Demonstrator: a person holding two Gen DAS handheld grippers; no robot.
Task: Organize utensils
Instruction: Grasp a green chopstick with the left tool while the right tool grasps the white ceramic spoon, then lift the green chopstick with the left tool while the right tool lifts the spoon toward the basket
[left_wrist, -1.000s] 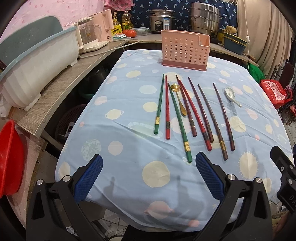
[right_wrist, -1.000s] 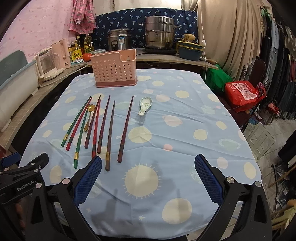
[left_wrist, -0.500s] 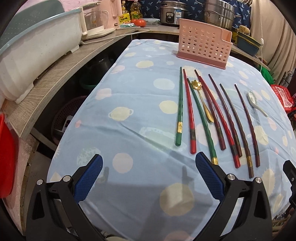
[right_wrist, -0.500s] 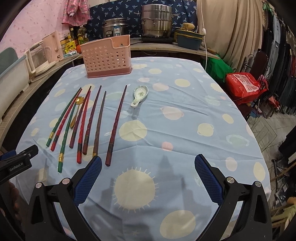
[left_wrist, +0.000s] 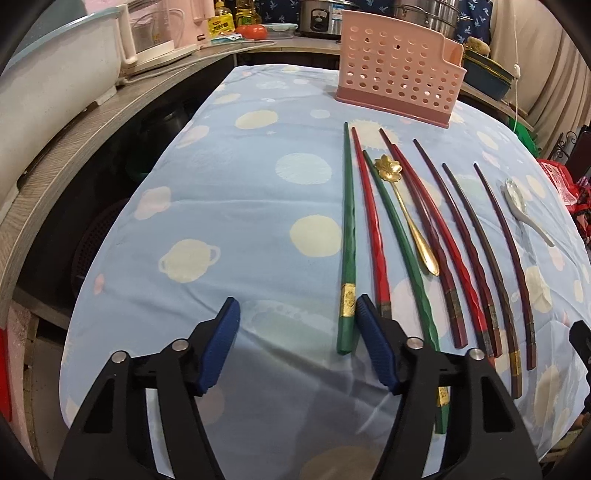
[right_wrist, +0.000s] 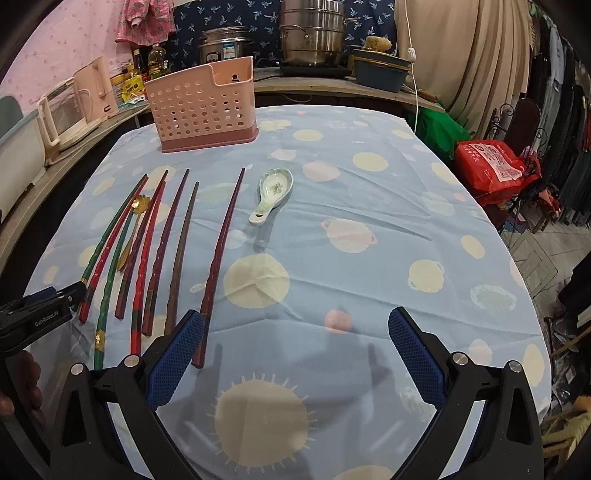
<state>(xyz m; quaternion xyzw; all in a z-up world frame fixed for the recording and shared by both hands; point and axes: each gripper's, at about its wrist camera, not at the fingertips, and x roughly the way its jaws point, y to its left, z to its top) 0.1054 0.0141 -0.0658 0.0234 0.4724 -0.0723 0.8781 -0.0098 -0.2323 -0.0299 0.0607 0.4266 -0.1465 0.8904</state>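
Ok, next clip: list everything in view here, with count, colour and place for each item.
Green chopsticks: 2, green with gold bands, left end of the row on the tablecloth.
Red and dark chopsticks: 6, bright red to dark maroon, beside the green ones.
Gold spoon: 1, flower-shaped bowl, lying among the chopsticks.
Ceramic spoon: 1, white with green pattern, right of the row.
Utensil holder: 1, pink, perforated, far end of the table.
Tablecloth: 1, light blue with cream spots.
Counter items: steel pots, cooker, pink kettle, bottles, blue basin.
Red bag: 1, right of the table.
Left gripper: open, its right finger beside the leftmost green chopstick.
Right gripper: open, above the near edge.
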